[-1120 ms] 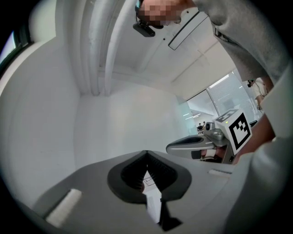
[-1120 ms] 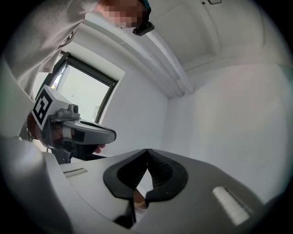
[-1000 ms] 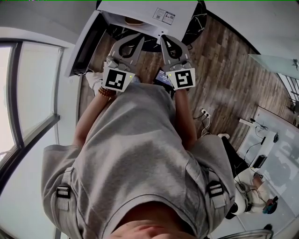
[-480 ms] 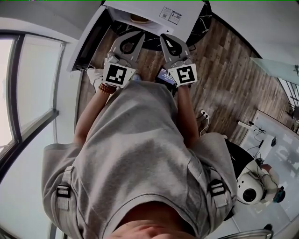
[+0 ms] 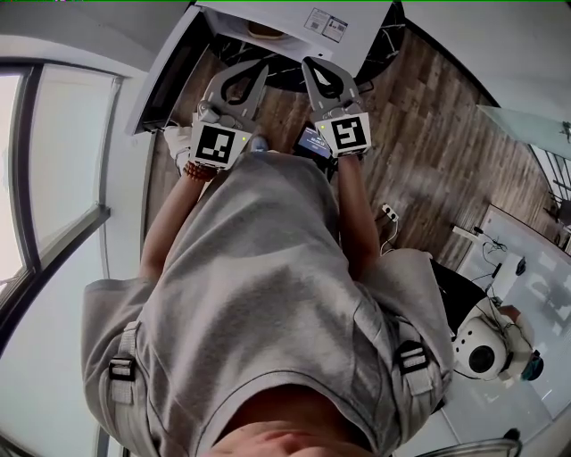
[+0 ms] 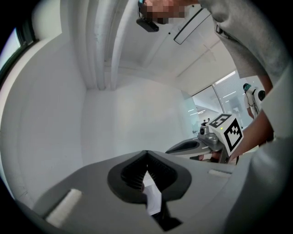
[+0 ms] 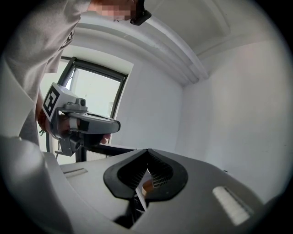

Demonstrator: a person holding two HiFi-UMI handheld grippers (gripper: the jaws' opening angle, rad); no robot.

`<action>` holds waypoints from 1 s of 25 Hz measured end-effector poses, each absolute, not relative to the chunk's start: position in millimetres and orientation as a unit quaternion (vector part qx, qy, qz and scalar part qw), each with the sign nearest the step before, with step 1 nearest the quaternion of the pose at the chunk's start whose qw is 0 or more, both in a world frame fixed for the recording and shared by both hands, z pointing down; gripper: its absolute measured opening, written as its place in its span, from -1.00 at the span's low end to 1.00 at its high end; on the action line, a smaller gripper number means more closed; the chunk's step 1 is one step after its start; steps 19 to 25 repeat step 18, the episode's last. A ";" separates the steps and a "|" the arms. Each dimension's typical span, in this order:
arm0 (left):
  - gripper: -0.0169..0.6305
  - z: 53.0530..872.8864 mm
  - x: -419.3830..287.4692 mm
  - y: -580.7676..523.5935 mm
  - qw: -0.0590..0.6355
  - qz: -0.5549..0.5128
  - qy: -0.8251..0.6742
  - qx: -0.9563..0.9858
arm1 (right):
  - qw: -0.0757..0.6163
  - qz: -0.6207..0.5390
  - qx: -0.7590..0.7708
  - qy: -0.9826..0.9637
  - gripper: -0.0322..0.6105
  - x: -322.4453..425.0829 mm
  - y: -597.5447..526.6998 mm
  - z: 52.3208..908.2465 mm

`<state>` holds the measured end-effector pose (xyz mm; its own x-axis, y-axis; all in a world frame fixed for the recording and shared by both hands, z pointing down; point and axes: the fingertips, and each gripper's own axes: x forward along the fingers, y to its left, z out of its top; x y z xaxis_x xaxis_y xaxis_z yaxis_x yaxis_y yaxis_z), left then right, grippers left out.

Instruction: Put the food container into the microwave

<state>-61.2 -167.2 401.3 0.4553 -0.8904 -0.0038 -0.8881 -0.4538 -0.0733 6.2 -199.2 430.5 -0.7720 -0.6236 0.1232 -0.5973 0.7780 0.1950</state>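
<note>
Grey T-shirt (image 5: 259, 294), buckled shoulder straps (image 5: 121, 364)

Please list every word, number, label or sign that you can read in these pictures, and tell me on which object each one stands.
No text can be read in any view.
Sticker on the white microwave: it bears print, too small to read.
Left marker cube and right marker cube: black-and-white square patterns only, no words or numbers.

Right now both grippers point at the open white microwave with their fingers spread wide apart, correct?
No: the fingers are together, not spread; the left gripper view and right gripper view show the left gripper and right gripper shut, empty. Both do point at the open white microwave.
</note>
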 end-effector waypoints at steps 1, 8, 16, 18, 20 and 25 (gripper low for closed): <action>-0.96 402.7 -63.2 -167.0 0.030 -0.019 0.523 -0.851 | 0.094 -0.073 0.324 -0.939 -0.86 4.8 -200.1 432.0; -0.96 411.5 -74.6 -166.0 0.018 -0.024 0.536 -0.844 | 0.092 -0.074 0.312 -0.943 -0.86 -7.0 -206.9 435.1; -0.96 418.1 -94.6 -166.1 0.007 -0.032 0.556 -0.830 | 0.115 -0.074 0.279 -0.951 -0.86 -29.8 -212.9 449.6; -0.96 421.1 -100.7 -166.5 0.003 -0.034 0.561 -0.827 | 0.115 -0.073 0.274 -0.952 -0.86 -35.6 -216.3 454.3; -0.96 421.1 -100.7 -166.5 0.003 -0.034 0.561 -0.827 | 0.115 -0.073 0.274 -0.952 -0.86 -35.6 -216.3 454.3; -0.96 421.1 -100.7 -166.5 0.003 -0.034 0.561 -0.827 | 0.115 -0.073 0.274 -0.952 -0.86 -35.6 -216.3 454.3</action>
